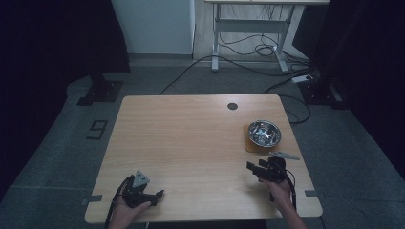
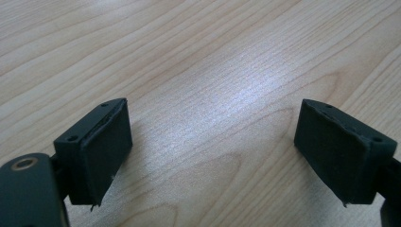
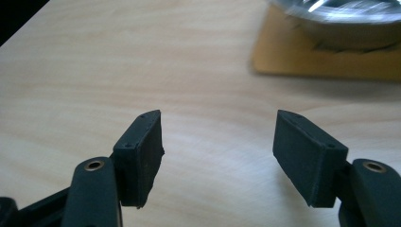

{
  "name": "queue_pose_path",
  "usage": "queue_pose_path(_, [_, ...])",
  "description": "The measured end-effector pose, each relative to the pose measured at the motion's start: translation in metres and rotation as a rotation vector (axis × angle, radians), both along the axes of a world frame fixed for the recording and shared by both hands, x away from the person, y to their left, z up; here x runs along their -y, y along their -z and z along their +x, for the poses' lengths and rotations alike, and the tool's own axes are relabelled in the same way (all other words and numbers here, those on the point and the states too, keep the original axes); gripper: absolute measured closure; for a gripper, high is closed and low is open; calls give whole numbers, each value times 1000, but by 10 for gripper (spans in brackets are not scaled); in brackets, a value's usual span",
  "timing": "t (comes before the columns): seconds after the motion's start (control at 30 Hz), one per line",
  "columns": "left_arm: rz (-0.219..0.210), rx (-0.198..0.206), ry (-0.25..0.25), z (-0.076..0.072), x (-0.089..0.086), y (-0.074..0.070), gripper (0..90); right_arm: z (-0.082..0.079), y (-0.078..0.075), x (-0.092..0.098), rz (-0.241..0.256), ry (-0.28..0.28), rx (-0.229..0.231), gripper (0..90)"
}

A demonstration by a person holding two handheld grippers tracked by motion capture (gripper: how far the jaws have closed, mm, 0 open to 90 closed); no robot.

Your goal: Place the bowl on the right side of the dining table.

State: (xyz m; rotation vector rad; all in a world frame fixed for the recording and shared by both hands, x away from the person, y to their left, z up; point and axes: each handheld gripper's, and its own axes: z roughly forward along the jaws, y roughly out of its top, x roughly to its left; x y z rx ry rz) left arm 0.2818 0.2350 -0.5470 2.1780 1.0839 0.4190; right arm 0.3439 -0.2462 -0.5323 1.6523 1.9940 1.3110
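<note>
Right gripper (image 1: 255, 168) sits at lower right of the high view, jaws spread wide and holding nothing; in the right gripper view the two black pads (image 3: 144, 151) stand well apart with bare table between them. Left gripper (image 1: 155, 195) rests at lower left of the high view, near the table's front edge, also wide open and empty; its own view has only wood grain between its pads (image 2: 106, 146). The bowl (image 1: 264, 132), shiny metal, stands on a brown mat (image 1: 249, 144) at right of centre in the high view, just beyond the right gripper; in the right gripper view the bowl (image 3: 350, 19) and mat (image 3: 302, 59) lie in the upper right corner, off the line of the jaws. Judgement: the bowl is the likely target, and the jaws point to its left, so a straight push forward would miss it or clip the mat's edge and drag it. The rim is thin, curved and slick; a shallow or off-square bite could let it slip or tip. A sideways nudge could slide the bowl off the mat toward the table's right edge (image 1: 298, 157), which is near. A thin grey piece (image 1: 285, 155) lies between gripper and mat; I can't tell what it is, but it could snag the approach. The left gripper is well apart, too far to steady anything.
</note>
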Motion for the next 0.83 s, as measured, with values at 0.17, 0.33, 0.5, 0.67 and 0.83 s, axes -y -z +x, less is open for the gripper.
queue_pose_path(0.17, [0, 0, 0, 0, 0, 0, 117, -6, 6, -29, -9, -108, -22, 338])
queue_pose_path(0.33, [-1, 1, 1, 0, 0, 0, 121, -10, 11, -48, -38, -178, -30, 339])
queue_pose_path(0.5, [-1, 1, 1, -1, 0, 0, 122, -16, 15, -64, -99, -216, -31, 323])
queue_pose_path(0.67, [-1, 1, 1, -1, 0, 0, 123, -16, 15, -63, -89, -218, -35, 322])
queue_pose_path(0.83, [-2, 1, 0, -1, 0, 0, 124, -14, 14, -60, -74, -236, -46, 297])
